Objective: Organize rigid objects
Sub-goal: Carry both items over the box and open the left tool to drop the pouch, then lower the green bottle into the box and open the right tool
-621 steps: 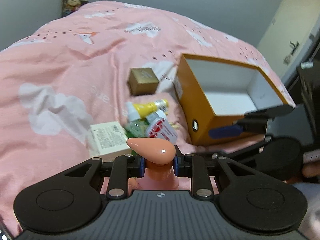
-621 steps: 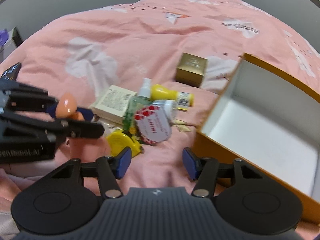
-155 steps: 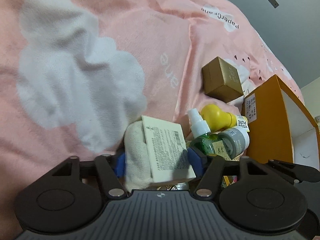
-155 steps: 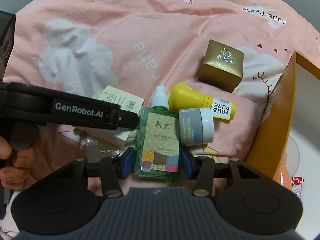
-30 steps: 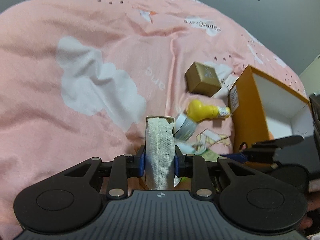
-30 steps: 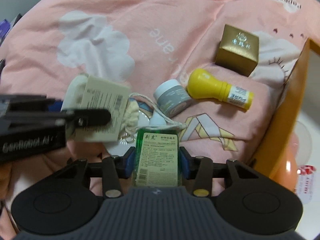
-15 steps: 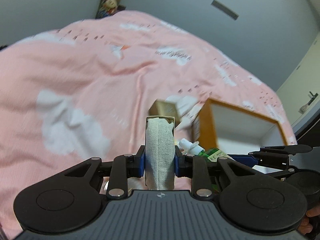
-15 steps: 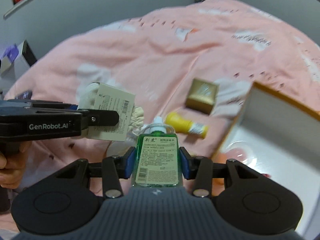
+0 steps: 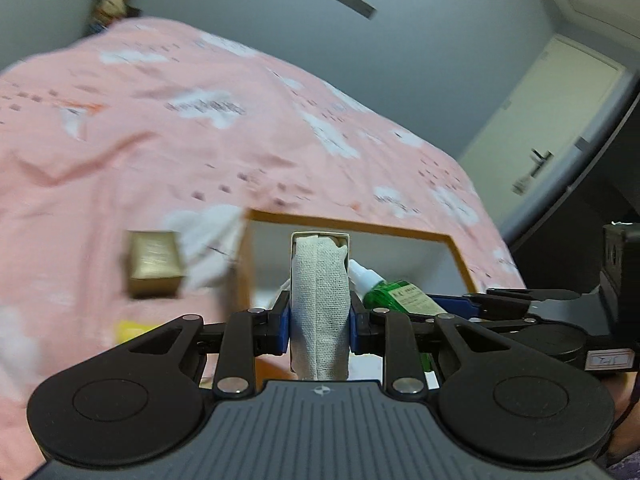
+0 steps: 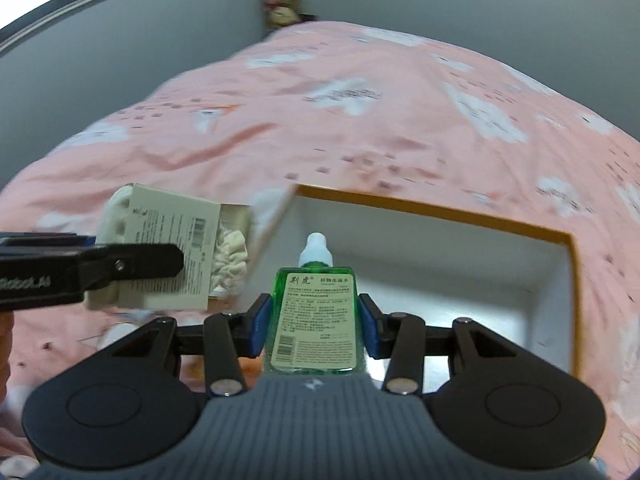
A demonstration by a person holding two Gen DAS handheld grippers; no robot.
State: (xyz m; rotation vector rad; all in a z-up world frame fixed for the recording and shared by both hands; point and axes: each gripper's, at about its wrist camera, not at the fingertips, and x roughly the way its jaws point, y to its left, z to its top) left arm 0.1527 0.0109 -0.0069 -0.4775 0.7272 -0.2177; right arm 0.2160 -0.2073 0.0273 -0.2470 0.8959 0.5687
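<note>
**Orange box waiting as both grippers are carrying items toward it**

The orange box (image 10: 440, 216) is sitting open on the pink bed (image 10: 320, 120), its white inside facing up, and both loads are hanging in the air just short of its near edge.

What could go wrong from here, as I judge it: the two grippers are crowding the same opening, side by side, so one could knock the other's load on the way in. The cloth pouch (image 9: 319, 304) with its card label (image 10: 172, 248) is soft and bulky; a loose fold could snag on the box's near wall at 9 o'clock and flop outside. The green bottle (image 10: 314, 316) is smooth and tall, gripped low on its body, so a quick tilt could be letting it slide between the pads or land on its white nozzle.

The left gripper (image 9: 319, 322) is pinching the pouch, its fingers (image 9: 283, 326) drawn in close and squeezing the fabric. The right gripper (image 10: 314, 330) is clamping the bottle across its flat sides, fingers (image 10: 260, 330) partly spread to the bottle's width, nozzle pointing at 12 o'clock over the box. A gold cube (image 9: 154, 264) and something yellow (image 9: 130, 330), blurred, are lying on the bed at 9 o'clock of the box.
</note>
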